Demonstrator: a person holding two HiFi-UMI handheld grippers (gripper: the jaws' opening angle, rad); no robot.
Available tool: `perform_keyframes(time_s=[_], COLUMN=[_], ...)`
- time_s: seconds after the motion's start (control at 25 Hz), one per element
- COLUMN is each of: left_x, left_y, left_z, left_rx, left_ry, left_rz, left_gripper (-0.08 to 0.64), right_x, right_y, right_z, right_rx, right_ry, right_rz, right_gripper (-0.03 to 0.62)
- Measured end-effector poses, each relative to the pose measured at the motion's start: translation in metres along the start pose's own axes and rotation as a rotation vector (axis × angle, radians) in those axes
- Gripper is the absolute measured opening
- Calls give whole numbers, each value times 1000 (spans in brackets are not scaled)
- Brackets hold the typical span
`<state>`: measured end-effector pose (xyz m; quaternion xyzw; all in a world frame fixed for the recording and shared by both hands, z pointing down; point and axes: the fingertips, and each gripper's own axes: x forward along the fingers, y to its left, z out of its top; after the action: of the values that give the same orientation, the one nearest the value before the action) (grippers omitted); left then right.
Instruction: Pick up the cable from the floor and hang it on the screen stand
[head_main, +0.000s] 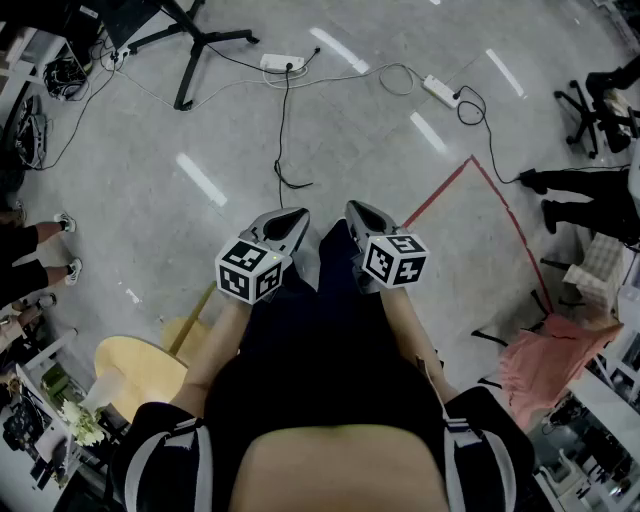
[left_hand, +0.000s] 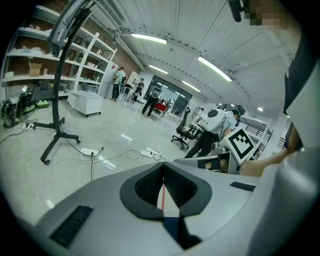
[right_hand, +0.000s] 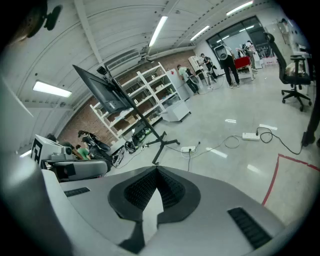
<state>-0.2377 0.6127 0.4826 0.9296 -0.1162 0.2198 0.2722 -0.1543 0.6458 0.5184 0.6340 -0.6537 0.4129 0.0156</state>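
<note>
A thin black cable (head_main: 282, 130) lies on the grey floor, running from a white power strip (head_main: 281, 62) toward me and ending in a hook. The screen stand's black legs (head_main: 195, 40) spread at the far left; the right gripper view shows its pole and dark screen (right_hand: 105, 92). I hold both grippers close to my body, well short of the cable. My left gripper (head_main: 290, 225) is shut with nothing in it, its pads (left_hand: 150, 182) meeting at the tip. My right gripper (head_main: 362, 215) is likewise shut and empty.
A second power strip (head_main: 440, 90) with coiled leads lies far right. Red tape lines (head_main: 450, 185) mark the floor. An office chair (head_main: 590, 110) and a person's legs stand at the right, other feet (head_main: 65, 222) at the left. A round wooden stool (head_main: 140, 370) sits by my left side.
</note>
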Motion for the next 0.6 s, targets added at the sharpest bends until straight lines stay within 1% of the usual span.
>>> perform_keyframes(time_s=[0.12,0.24,0.4,0.6], left_x=[-12,-11,6,39], left_y=[-5,-8,-20,-41], left_z=[-10,-5,5,20], left_rx=[2,19,29,54], left_ry=[-2,-28,-61,-107], left_rz=[7,43,56,74], left_gripper=[8,8,8,8], right_x=[-4,-10,-19,-36], right_y=[13,17,4,-23], right_z=[-8,-4,10,30], right_rx=[4,-37,-80,-140], right_ry=[-3,-6,-16,-42], right_rz=[2,7,9,28], right_gripper=[23,23,23,25])
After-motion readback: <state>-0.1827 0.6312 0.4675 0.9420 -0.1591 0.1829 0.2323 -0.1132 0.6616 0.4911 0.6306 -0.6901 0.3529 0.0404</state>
